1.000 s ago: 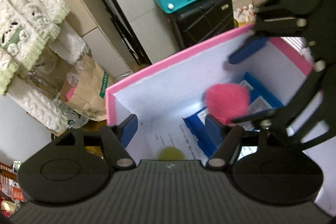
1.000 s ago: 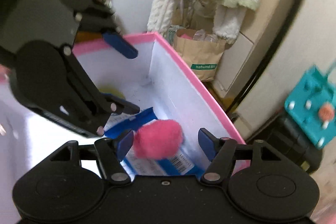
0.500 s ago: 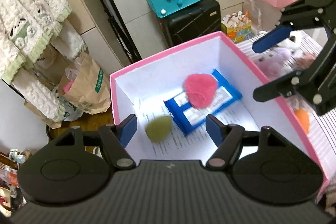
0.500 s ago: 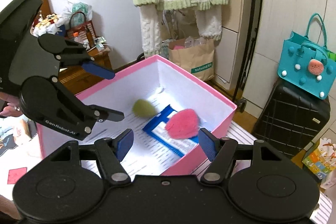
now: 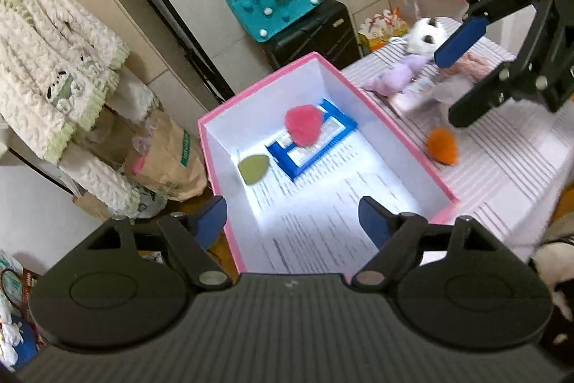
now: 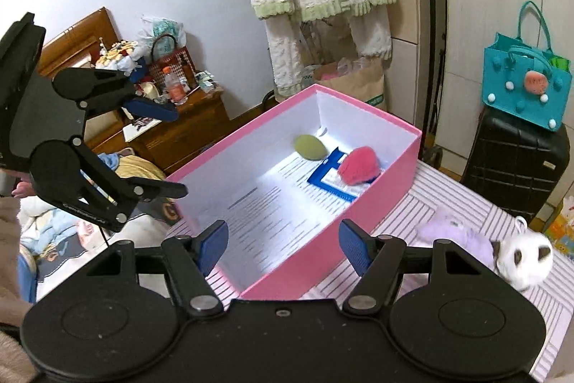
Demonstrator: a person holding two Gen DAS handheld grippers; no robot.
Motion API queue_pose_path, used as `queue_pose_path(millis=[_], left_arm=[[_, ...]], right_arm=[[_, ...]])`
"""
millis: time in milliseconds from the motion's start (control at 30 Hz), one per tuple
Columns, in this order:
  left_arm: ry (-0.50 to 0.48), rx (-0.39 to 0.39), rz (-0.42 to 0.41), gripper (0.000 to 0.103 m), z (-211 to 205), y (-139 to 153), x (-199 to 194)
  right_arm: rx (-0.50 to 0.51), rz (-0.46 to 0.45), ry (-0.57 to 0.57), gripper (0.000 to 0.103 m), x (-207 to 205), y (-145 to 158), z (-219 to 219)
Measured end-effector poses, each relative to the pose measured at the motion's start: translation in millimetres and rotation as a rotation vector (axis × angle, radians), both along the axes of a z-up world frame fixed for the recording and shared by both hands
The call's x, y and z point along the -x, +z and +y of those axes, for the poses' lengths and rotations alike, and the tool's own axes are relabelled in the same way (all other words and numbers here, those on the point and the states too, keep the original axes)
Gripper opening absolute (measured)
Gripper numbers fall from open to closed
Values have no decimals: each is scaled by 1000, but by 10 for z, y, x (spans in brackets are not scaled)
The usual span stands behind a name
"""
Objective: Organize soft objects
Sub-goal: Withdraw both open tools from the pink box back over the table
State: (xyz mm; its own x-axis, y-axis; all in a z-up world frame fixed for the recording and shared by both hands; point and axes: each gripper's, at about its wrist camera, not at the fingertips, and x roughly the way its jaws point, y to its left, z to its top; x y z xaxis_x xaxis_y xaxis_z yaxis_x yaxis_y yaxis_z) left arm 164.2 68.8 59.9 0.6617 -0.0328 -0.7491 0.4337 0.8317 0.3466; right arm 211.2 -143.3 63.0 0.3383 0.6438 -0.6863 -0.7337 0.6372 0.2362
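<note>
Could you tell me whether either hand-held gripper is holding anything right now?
Nothing is held: the left hand-held gripper, jaws opening, and right hand-held gripper are both empty.

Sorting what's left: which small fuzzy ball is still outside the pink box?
The orange ball, on the striped cloth beside the box; the pink ball and green ball lie inside.

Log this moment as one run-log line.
pink box: pink puff, green puff inside | orange puff: outside | both jaws empty, left opening

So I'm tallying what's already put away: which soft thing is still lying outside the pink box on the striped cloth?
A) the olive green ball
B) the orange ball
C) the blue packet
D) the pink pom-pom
B: the orange ball lies on the striped cloth beside the pink box, while the other three sit inside it.
</note>
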Motion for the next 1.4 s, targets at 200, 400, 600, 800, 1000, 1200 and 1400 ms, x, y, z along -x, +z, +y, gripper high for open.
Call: queue_pose_path(millis=[200,400,600,800,1000,1200,1400], left_arm=[[-15,35,38,87,-23,113,325],[-22,61,-65,94,-11,120,725],[-62,108,-76,94,-110,-34,990],[-119,72,20,94,-365,-299,1029],[-166,86,64,94,-553,-483,1054],[-195,85,7,92,-693,-679,1039],[-183,198,-10,90,-801,-791,938]], right_arm=[[-4,-30,-16,72,376,104,-206],[18,-104,-86,72,770,34,-389],[18,-89,-112,72,1032,-167,-577],[53,-66,-140,72,1195,-367,-732],[48,-63,-178,72,1293,-528,-959],[27,-114,-248,72,1270,-687,-1243],[-2,-131,-288,73,1141,-905,-1457]])
